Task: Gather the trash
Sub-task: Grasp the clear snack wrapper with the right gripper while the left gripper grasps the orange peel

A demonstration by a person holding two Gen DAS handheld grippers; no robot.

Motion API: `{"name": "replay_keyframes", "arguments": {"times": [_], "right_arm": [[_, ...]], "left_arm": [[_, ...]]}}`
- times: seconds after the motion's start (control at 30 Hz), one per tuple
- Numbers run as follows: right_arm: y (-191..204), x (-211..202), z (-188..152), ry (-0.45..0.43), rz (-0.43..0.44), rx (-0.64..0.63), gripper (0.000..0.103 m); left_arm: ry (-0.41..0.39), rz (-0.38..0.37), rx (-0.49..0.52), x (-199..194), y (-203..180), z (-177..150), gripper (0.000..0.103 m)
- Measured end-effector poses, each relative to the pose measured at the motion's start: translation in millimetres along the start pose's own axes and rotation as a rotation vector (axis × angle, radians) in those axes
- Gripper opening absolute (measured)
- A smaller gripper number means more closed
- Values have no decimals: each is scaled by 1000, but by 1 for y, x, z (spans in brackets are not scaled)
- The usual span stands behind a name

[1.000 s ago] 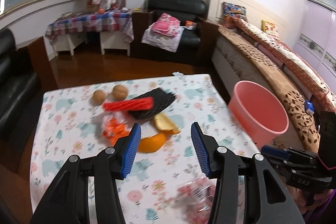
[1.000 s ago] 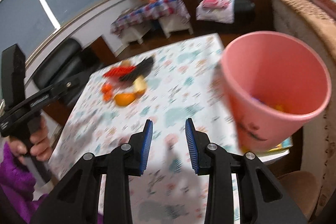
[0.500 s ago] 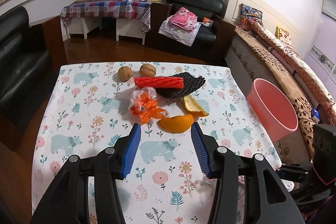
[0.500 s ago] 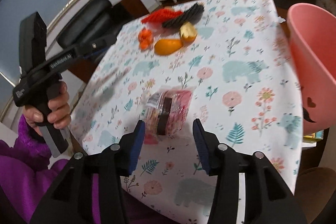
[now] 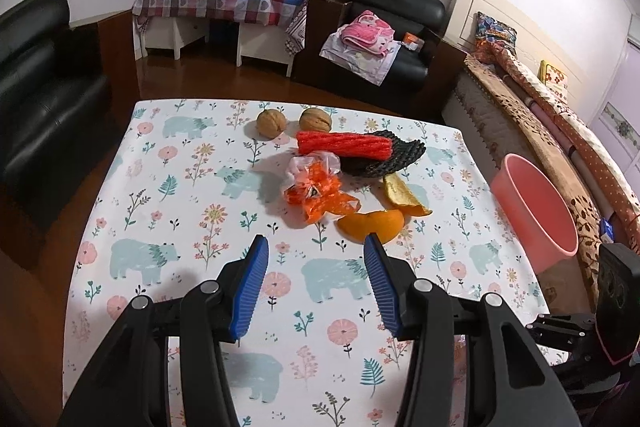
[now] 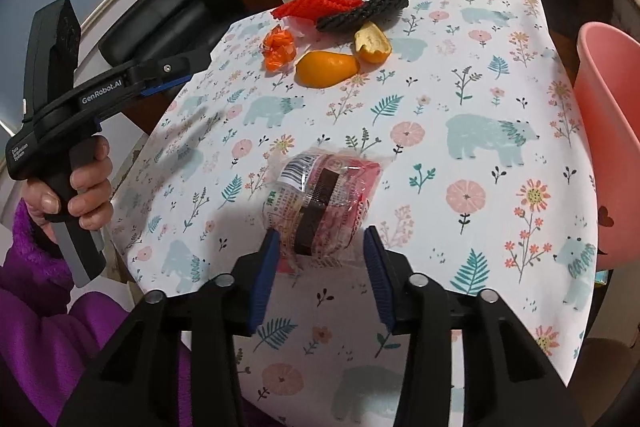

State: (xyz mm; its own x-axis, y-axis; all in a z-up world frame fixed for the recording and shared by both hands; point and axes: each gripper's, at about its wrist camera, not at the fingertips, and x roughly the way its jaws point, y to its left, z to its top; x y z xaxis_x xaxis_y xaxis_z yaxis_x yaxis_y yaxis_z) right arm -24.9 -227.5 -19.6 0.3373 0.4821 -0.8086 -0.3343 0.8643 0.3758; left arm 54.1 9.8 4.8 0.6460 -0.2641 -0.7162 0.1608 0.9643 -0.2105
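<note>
Since half a second ago the right tool (image 6: pixel 318 247) has closed in on the clear snack wrapper (image 6: pixel 326 205), whose near end now lies between its spread, released blue fingers (image 6: pixel 266 273) without a grip. From the left wrist view, the left tool (image 5: pixel 316 263) hangs released over the bench (image 5: pixel 192 163), and the trash lies further away: an orange peel (image 5: pixel 370 225) just beyond its right finger, a second peel (image 5: pixel 402 195) to the right, a crumpled orange wrapper (image 5: pixel 318 193), a red foam net (image 5: pixel 344 143) lying on a black foam net (image 5: pixel 380 157), and two walnuts (image 5: pixel 271 123) at the far side. A pink bucket (image 5: pixel 534 211) stands off the right edge. From the right wrist view, the bucket (image 6: pixel 608 131) is at the right, the peels (image 6: pixel 326 69) far off, and the left hand (image 6: pixel 86 193) grasps its handle at the left.
</note>
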Motion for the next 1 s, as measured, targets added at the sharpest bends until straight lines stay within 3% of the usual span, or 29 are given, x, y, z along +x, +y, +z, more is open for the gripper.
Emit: {"name": "replay_keyframes", "arguments": {"times": [0.27,0.57,0.77,1.0], "right_arm": [[0,-7,0,-55,-16,-2,24],[-20,-22,4,-115,-47,66,24],[-28,-31,4,-144,-66,96,24],[-42,-45,5,-202,-55,144,24]], "left_arm": [[15,-50,53,7,-12,-2,49],[40,-131,341,36,-65,7,49],[79,-98,469,72,-81,13,49],[127,-48,514,105,-76,11,49]]}}
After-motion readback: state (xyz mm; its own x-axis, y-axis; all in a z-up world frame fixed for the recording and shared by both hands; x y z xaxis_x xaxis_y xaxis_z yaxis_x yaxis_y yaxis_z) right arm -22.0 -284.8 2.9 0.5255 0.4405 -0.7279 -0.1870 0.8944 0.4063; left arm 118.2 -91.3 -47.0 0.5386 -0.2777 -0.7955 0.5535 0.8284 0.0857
